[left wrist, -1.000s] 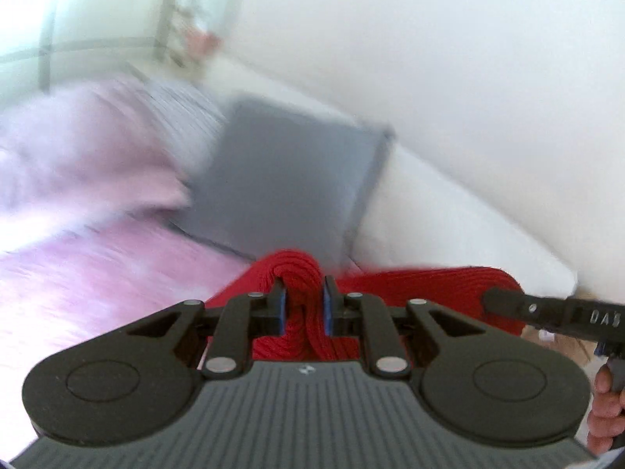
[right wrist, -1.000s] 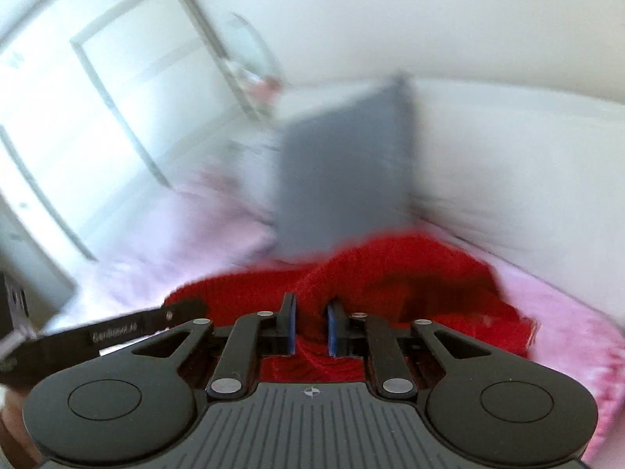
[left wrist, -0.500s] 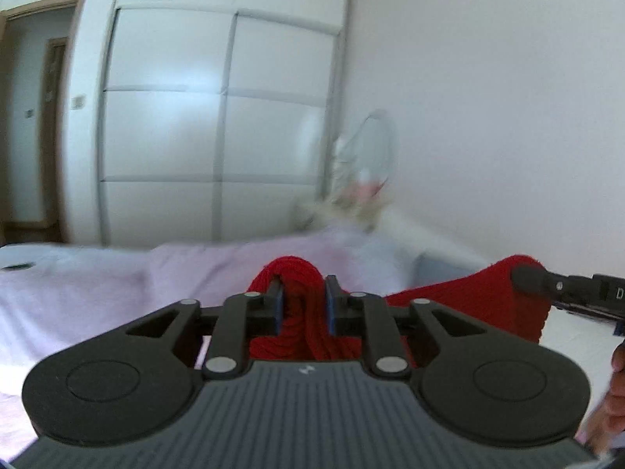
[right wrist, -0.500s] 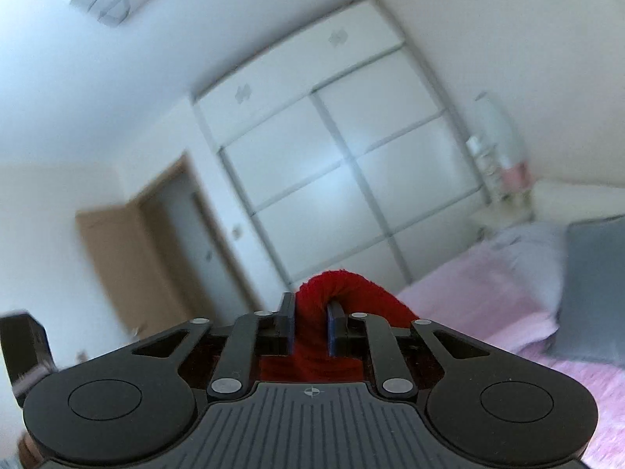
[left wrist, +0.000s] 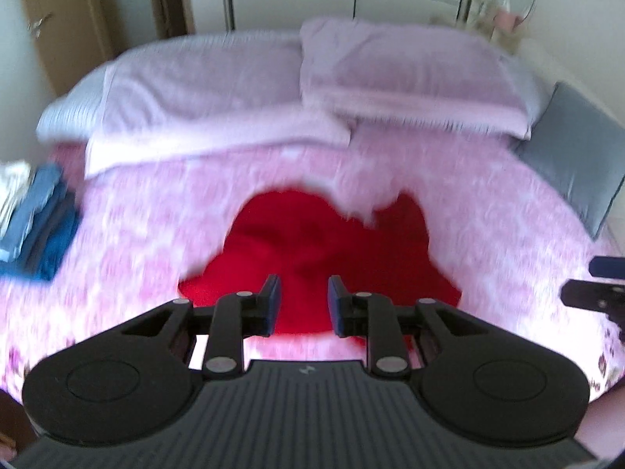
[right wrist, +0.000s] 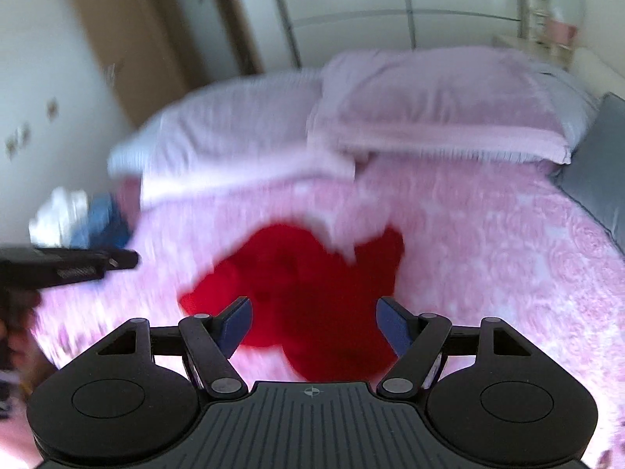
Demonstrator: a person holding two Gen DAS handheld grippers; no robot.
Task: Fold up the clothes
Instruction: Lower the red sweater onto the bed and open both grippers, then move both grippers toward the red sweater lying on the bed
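Note:
A red knitted garment (left wrist: pixel 328 242) lies crumpled on the pink bedspread (left wrist: pixel 156 234), below both grippers; it also shows in the right wrist view (right wrist: pixel 312 285). My left gripper (left wrist: pixel 302 305) is open and empty above the garment's near edge. My right gripper (right wrist: pixel 314 322) is wide open and empty above the garment. The right gripper's tip (left wrist: pixel 593 293) shows at the right edge of the left wrist view, and the left gripper (right wrist: pixel 66 265) at the left of the right wrist view.
A stack of folded blue and white clothes (left wrist: pixel 35 222) sits at the bed's left edge. Two pink pillows (left wrist: pixel 410 66) lie at the head. A grey cushion (left wrist: pixel 578 156) leans at the right. White wardrobes and a brown door stand behind.
Both grippers held the red garment up, shut on it; now both have opened and the garment has dropped onto the bed. The views swung down toward the bed.

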